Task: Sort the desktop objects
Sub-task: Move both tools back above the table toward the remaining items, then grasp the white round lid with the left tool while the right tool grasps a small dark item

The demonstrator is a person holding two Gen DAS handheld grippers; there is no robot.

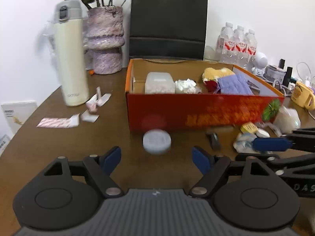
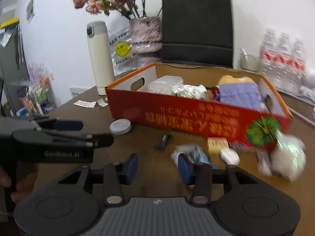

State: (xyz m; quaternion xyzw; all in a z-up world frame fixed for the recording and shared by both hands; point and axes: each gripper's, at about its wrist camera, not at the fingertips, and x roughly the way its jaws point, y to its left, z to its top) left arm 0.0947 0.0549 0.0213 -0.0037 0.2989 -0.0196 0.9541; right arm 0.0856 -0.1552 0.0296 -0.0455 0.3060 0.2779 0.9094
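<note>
Left gripper (image 1: 156, 153): spread wide above the brown table (image 1: 59, 147), nothing between the blue pads. Right gripper (image 2: 157, 164): parted less widely, bare table in the gap, nothing pinched.

Just ahead of the left gripper's fingertips, in line with the gap: a round grey lid (image 1: 157, 141), flat on the table and blurred. A little to the right of it: a small black clip (image 1: 213, 140).

Right at the right gripper's right-hand finger, just beyond its tip: a crumpled white and blue wrapper (image 2: 192, 153); cannot tell whether touching. Beyond that wrapper, against the front of the box: a small yellow packet (image 2: 217, 144) and a white lump (image 2: 229, 155). Further to the right: a clear plastic bag (image 2: 285, 157), badly blurred.

Ahead of both grippers, across the table: an open red cardboard box (image 1: 196, 112) with yellow lettering. Inside, from left to right as seen from the left gripper: a clear plastic container (image 1: 159, 82), a wad of white tissue (image 1: 186, 86), a yellow plush thing (image 1: 216, 73) and a folded purple cloth (image 1: 234, 85).

Ahead and left of the left gripper, well apart from the box: pink-and-white sachets (image 1: 59, 122) lying flat, then a cream thermos (image 1: 70, 63) standing upright.

Furthest off, along the wall: a mottled purple vase (image 1: 105, 39) of dried roses, a black paper bag (image 1: 168, 19) behind the box, three water bottles (image 1: 238, 43), and a yellow mug (image 1: 301, 95) at the far right.
</note>
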